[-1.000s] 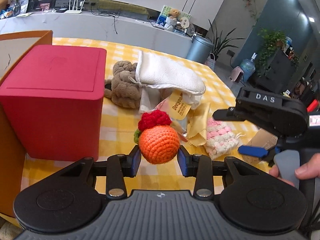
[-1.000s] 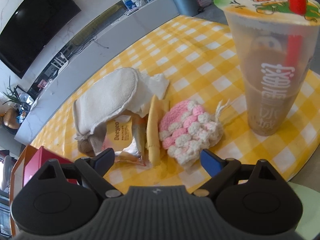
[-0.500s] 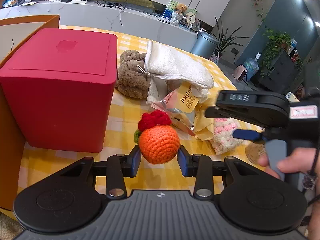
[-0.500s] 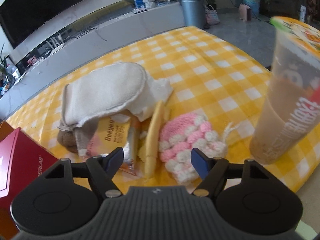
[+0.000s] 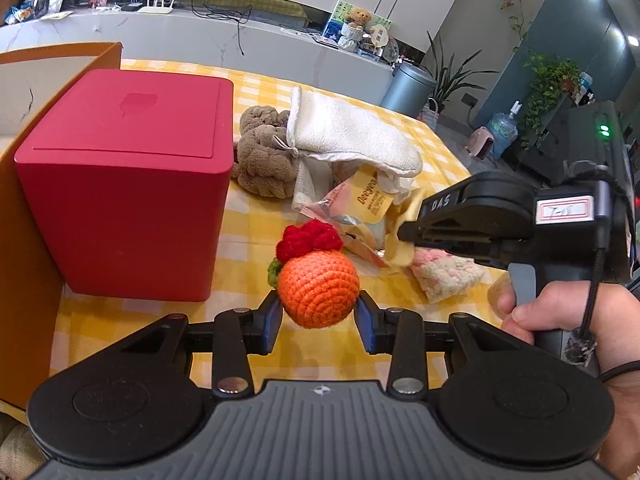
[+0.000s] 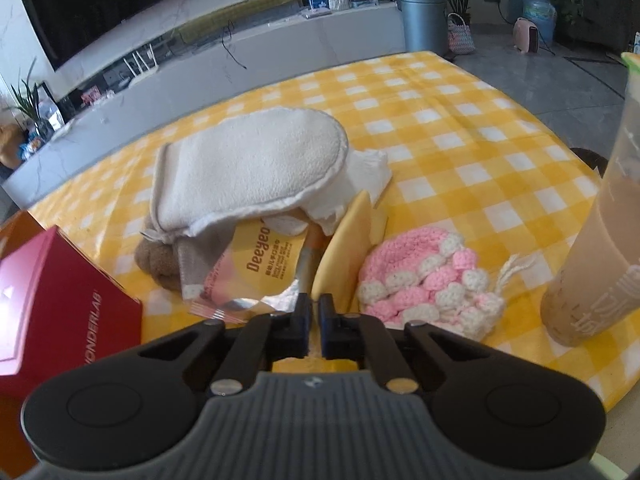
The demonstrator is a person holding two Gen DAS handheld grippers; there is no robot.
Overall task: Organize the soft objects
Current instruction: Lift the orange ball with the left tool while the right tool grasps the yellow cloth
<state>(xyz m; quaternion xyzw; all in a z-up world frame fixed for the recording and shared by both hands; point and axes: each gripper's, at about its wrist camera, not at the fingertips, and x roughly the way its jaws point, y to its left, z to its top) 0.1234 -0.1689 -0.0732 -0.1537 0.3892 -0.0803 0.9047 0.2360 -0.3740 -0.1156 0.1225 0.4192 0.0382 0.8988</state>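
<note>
My left gripper point(image 5: 318, 314) is shut on an orange crocheted fruit point(image 5: 318, 286) with a red top, held above the yellow checked table point(image 5: 256, 232). My right gripper point(image 6: 315, 310) has its jaws together on the lower edge of a folded yellow cloth point(image 6: 348, 240). The left wrist view shows this gripper point(image 5: 404, 236) pinching the cloth point(image 5: 400, 254). Just right of it lies a pink and white crocheted piece point(image 6: 424, 276). Behind them, a white mitt point(image 6: 248, 164) rests over a brown plush point(image 5: 260, 160) and a Deeyeo sachet point(image 6: 256, 268).
A red lidded box point(image 5: 124, 184) stands left of the pile, against an orange box wall point(image 5: 24, 260). A tall drink cup point(image 6: 596, 260) stands at the table's right edge. A person's hand point(image 5: 560, 312) grips the right tool's handle.
The right gripper has shifted left from the pink crochet piece and closed on the yellow cloth. The left gripper still holds the orange fruit in the same place.
</note>
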